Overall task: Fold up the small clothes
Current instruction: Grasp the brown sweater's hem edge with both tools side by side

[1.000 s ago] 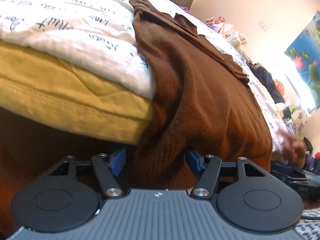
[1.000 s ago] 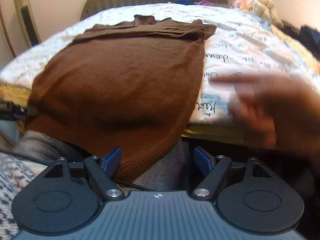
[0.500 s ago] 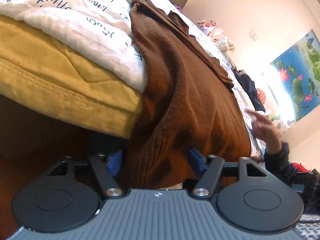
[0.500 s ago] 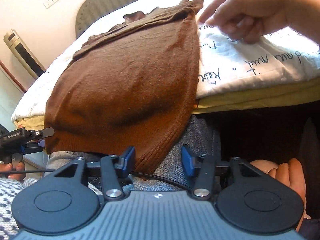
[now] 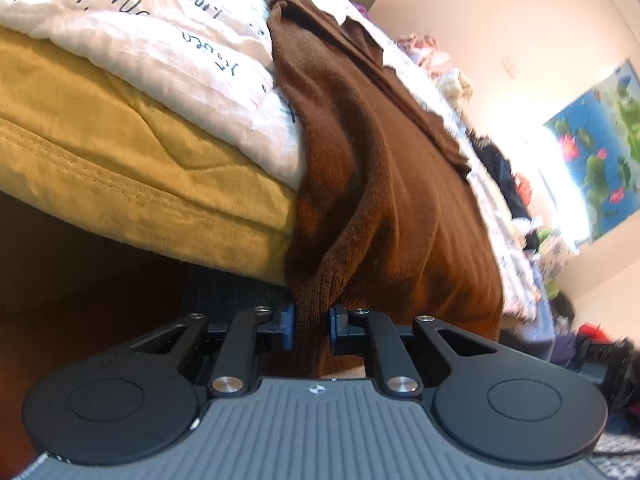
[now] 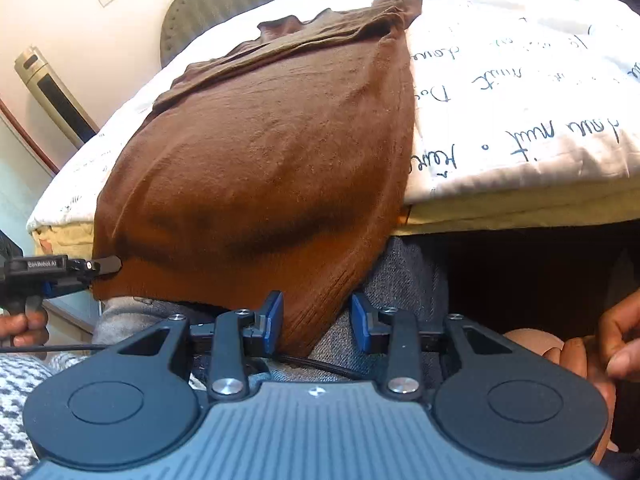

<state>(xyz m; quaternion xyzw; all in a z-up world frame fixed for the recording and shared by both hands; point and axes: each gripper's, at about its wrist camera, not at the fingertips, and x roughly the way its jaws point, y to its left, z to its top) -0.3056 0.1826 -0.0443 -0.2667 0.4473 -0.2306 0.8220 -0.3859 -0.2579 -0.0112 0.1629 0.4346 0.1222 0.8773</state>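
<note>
**Both grippers take the sweater's hanging hem at the bed edge**

The brown sweater (image 6: pixel 264 152) lies spread on the bed (image 6: pixel 520 92), its neck end far from the grippers and its ribbed hem spilling over the near edge of the mattress. That overhang seems to be the point: a hem hanging free can be pinched from both sides without digging under cloth lying flat.

The left gripper (image 5: pixel 312 326) is closing on the hem's left corner, a bunched strip of rib running down between its blue pads, which appear to press on it from both sides. In the right wrist view this gripper sits far to the left, at the sweater's other corner. The right gripper (image 6: pixel 316 326) is also closing, but with a gap left: the right corner touches its left pad, while grey cloth, probably the person's trouser leg, shows in front of the other. It grips nothing yet.

Holding both corners would probably let the hem be lifted and carried away from the grippers toward the neck.

The sweater is a soft, fuzzy knit, rust where light catches it, with sleeves apparently folded across the far end.
</note>
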